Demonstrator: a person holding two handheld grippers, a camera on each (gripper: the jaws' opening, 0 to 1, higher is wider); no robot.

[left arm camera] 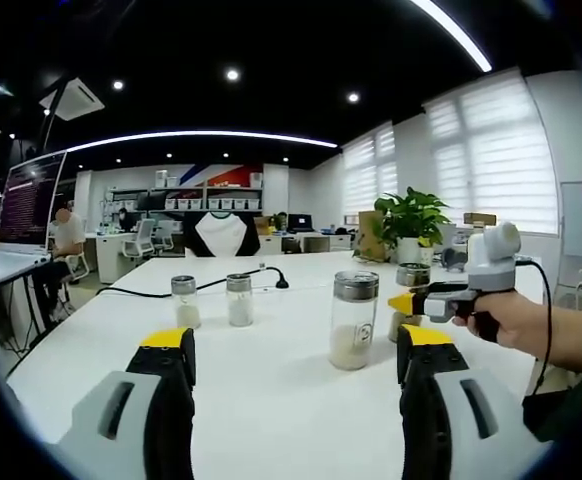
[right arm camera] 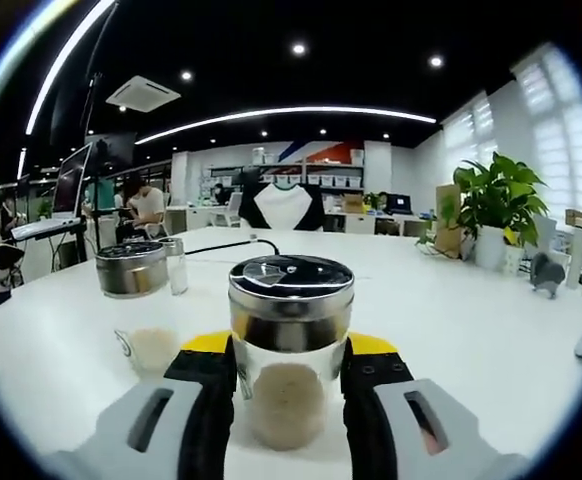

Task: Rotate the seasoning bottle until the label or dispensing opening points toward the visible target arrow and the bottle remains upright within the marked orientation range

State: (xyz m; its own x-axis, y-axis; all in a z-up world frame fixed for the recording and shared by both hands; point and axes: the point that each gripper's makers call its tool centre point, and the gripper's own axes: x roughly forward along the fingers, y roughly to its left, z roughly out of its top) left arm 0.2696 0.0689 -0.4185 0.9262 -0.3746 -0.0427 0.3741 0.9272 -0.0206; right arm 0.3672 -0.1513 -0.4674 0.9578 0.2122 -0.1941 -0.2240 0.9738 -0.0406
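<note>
Left gripper view: four glass bottles with metal lids, upright on the white table [left arm camera: 271, 400]. Two small ones [left arm camera: 185, 301] [left arm camera: 239, 299] side by side farther back, each part full of white grains. One larger bottle [left arm camera: 353, 320] nearer, white powder in its lower third. Fourth, the seasoning bottle [left arm camera: 412, 285], mostly hidden behind the right gripper [left arm camera: 407, 303] held by a hand [left arm camera: 511, 318]. Left gripper [left arm camera: 296, 355] spread wide, holding nothing, well short of the bottles.

Right gripper view: three bottles. Seasoning bottle [right arm camera: 290, 345] between the right gripper [right arm camera: 289, 385] jaws, apparently clamped, upright, pale powder inside. Second [right arm camera: 134, 305] to the left; small third [right arm camera: 175, 265] behind it, contents blurred.
</note>
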